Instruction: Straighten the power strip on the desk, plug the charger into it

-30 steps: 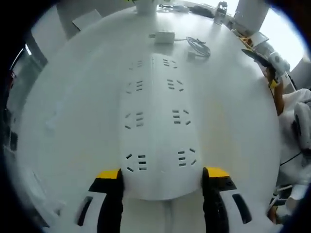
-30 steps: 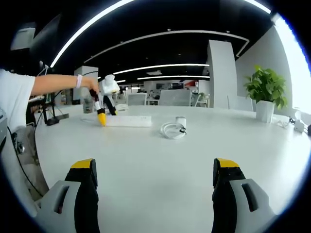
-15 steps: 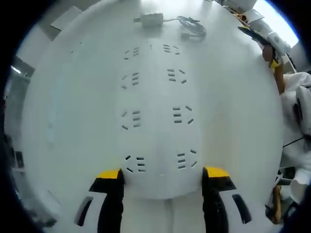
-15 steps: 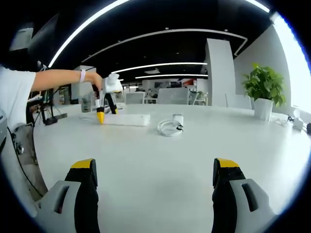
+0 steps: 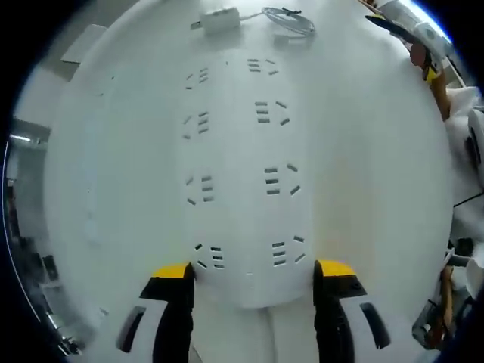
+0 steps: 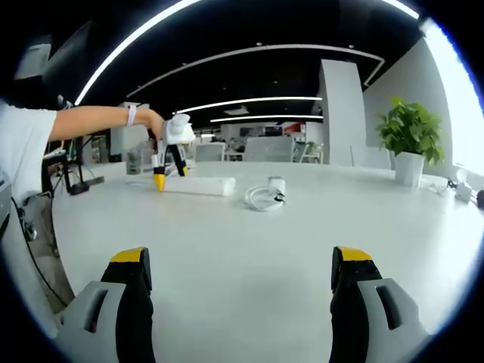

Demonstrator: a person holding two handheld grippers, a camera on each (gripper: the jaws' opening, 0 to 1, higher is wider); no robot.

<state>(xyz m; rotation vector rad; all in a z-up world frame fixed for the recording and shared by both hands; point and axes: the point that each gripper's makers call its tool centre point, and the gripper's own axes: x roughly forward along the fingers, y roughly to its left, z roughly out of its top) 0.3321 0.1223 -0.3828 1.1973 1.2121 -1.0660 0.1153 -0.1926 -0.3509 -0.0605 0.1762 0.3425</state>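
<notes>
Now, left gripper (image 5: 250, 271) clamps the power strip (image 5: 234, 174) end.
Outstretched arm (image 6: 91, 122) angles it downward; right gripper (image 6: 240, 274) hovers wide above the desk (image 6: 249, 249), charger (image 6: 277, 187) beyond.

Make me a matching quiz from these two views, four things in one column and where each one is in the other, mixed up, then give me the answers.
Things:
1. power strip
2. charger
3. plant
4. right gripper

Places or states:
A. open, over bare desk, holding nothing
B. between the left gripper's jaws at its near end
C. in a white pot at the desk's far right edge in the right gripper view
D. just past the strip's far end, beside a coiled cable

Pairs: 1-B, 2-D, 3-C, 4-A
</notes>
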